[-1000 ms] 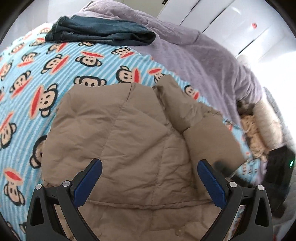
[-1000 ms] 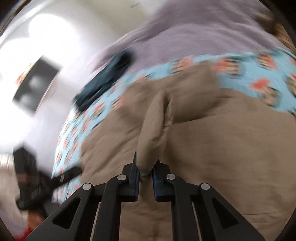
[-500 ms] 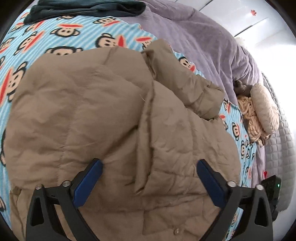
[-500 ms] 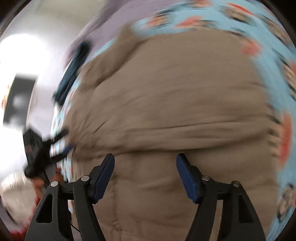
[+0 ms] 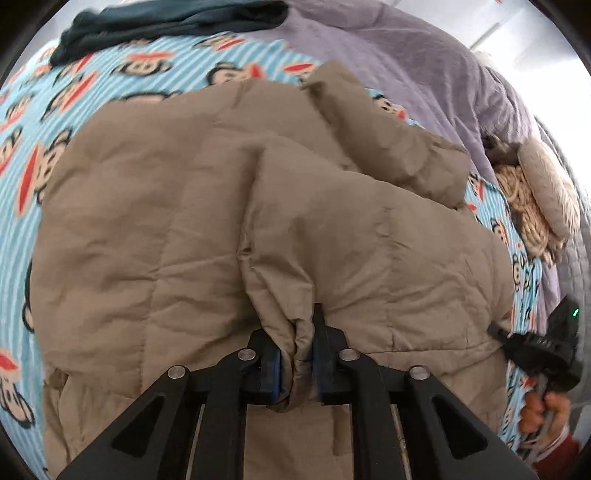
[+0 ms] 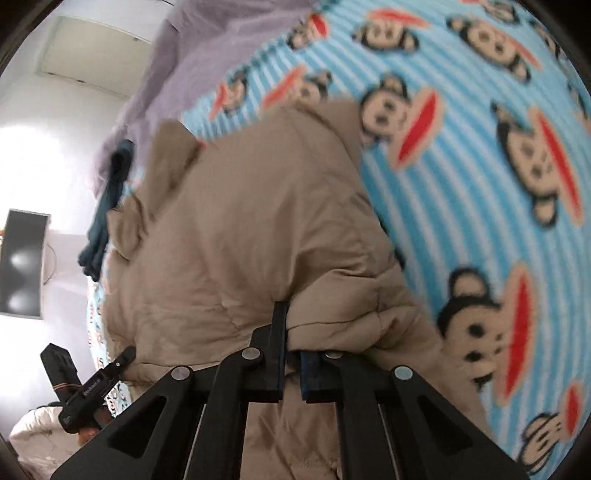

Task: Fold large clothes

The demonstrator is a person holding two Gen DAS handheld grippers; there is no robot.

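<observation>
Left gripper [image 5: 296, 354]: jaws closing, pads pinching a bunched ridge of the tan quilted jacket [image 5: 184, 229] near its lower hem. Right gripper [image 6: 291, 354]: jaws nearly together, a fold of the same jacket's edge pinched between them.

Jacket lies on the bed, partly folded; in the left wrist view its long axis runs from 6 o'clock toward 12–1 o'clock, with one sleeve [image 5: 388, 140] doubled over toward 1 o'clock. A raised crease runs up the middle from the left gripper.

Edges: bare monkey-print blanket [image 5: 44, 122] is exposed from 8 through 12 o'clock of the jacket in the left view, and from 1 through 4 o'clock in the right view. A dark teal garment [image 5: 166, 22] lies at 11 o'clock, well apart from the jacket. A lilac duvet [image 5: 424, 66] is heaped at 1 o'clock; a cream knitted item [image 5: 535, 199] sits at 3 o'clock.

Room: white walls; a dark screen [image 6: 22, 266] at 9 o'clock in the right view.
</observation>
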